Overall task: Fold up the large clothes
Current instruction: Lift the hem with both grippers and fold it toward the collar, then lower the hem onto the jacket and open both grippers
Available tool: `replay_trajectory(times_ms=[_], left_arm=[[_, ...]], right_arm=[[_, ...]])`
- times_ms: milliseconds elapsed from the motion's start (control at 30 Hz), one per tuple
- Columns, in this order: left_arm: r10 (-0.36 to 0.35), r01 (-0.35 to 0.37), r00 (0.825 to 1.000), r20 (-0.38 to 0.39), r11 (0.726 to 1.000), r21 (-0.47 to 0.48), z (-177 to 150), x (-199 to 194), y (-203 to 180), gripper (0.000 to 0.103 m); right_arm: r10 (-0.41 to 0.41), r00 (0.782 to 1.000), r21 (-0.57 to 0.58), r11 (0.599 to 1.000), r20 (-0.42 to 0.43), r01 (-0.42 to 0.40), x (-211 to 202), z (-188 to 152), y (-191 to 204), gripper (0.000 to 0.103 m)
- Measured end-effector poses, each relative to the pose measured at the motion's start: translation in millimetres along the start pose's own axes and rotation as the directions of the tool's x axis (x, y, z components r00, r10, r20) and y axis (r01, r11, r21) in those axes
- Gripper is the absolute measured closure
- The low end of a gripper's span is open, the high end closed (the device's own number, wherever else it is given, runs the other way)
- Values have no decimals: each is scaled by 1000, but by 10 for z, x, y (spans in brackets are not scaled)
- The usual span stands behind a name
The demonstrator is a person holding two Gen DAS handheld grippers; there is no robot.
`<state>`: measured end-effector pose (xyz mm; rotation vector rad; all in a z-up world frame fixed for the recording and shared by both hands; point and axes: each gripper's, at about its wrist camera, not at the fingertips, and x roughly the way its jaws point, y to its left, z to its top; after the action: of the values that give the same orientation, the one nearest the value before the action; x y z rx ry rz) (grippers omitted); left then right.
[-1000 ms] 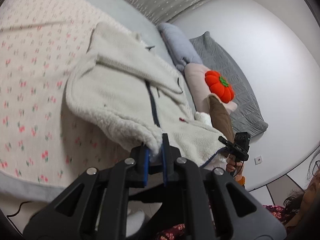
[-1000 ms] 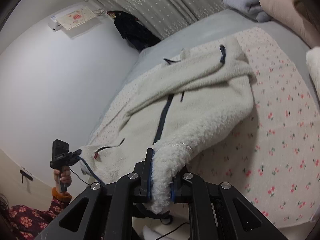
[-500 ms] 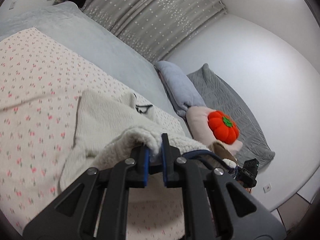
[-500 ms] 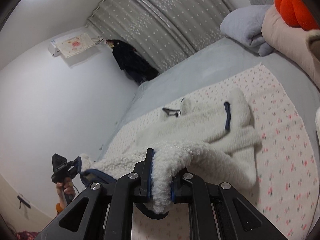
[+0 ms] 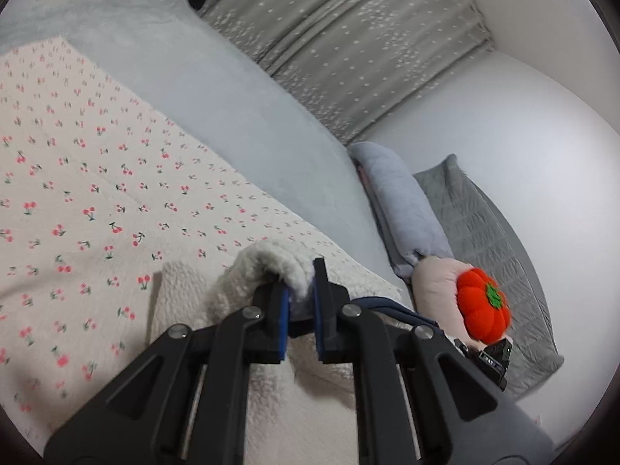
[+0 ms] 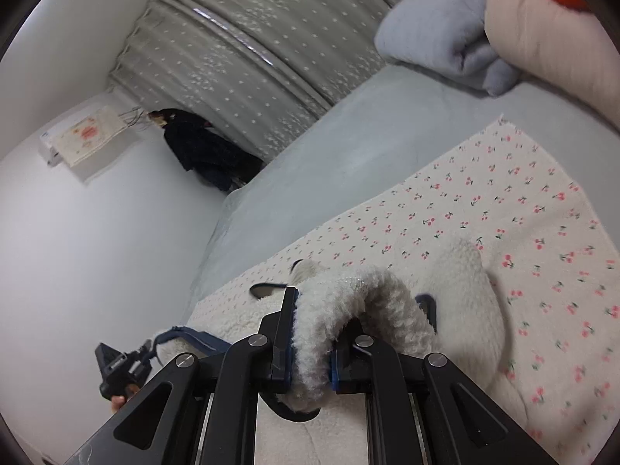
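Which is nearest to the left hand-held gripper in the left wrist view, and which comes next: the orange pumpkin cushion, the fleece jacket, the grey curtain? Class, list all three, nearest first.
1. Fleece jacket: clamped in the left hand-held gripper itself.
2. Orange pumpkin cushion: off to the right, on the pillows.
3. Grey curtain: farthest, beyond the bed at the top.

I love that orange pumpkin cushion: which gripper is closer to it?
Right. In the left wrist view the right gripper sits just below the pumpkin cushion, while the left gripper holds the fleece jacket farther off.
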<state>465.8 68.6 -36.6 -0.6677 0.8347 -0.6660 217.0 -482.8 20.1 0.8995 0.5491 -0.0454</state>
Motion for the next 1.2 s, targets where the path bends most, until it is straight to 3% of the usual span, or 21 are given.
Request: replay_trajectory(times_ms=[233, 433, 500, 533, 567, 600, 633, 667, 767, 867, 967, 1067, 1133, 1167, 1200], left_arm=[[69, -76, 996, -54, 986, -149, -91, 809, 697, 88], [-11, -3, 998, -64, 976, -219, -155, 813, 858, 85], [-9, -8, 997, -83, 981, -194, -131, 748, 775, 69], [-6, -9, 997, -83, 984, -178, -123, 703, 716, 60], [4, -15, 997, -72, 987, -160, -119, 648, 646, 38], [18, -25, 999, -47, 991, -134, -123, 569, 551, 20], [42, -44, 999, -22, 993, -106, -131, 502, 454, 16], [68, -68, 998, -1, 995, -72, -145, 433, 346, 14], [153, -154, 988, 21, 985, 81, -240, 419, -21, 14], [240, -238, 970, 30, 928, 288, -466, 582, -453, 14], [284, -259, 959, 17, 844, 470, -796, 877, -869, 13], [344, -275, 939, 6, 740, 614, -1095, 1182, -1052, 13], [421, -339, 906, 44, 660, 670, -1160, 1367, -1007, 13], [440, -350, 897, 41, 649, 675, -1120, 1428, -942, 11], [441, -339, 897, 3, 684, 646, -1005, 1459, -818, 7]], right_arm=[[-40, 997, 100, 994, -71, 47, 725, 21, -589, 88], [-32, 995, 48, 998, -90, 36, 755, 27, -565, 81], [-16, 996, 24, 1000, -84, 18, 666, 32, -490, 75], [-11, 997, 13, 1000, -79, 12, 617, 25, -456, 67], [-8, 997, 6, 1000, -72, 8, 578, 28, -427, 60], [-6, 998, 0, 1000, -55, 6, 517, 22, -383, 45], [-18, 999, -11, 1000, -30, 17, 477, 25, -346, 28], [-39, 999, -30, 999, 0, 39, 441, 29, -319, 23], [-125, 991, -130, 983, 50, 131, 357, -8, -97, 21], [-228, 973, -290, 929, 48, 232, 548, -163, 271, 21], [-300, 953, -469, 838, 33, 279, 861, -443, 674, 21], [-334, 942, -584, 761, 19, 282, 1166, -688, 920, 21], [-369, 929, -609, 734, 14, 301, 1324, -734, 919, 21], [-406, 913, -608, 719, 25, 336, 1398, -710, 863, 21], [-442, 896, -599, 708, 37, 374, 1471, -635, 774, 21]])
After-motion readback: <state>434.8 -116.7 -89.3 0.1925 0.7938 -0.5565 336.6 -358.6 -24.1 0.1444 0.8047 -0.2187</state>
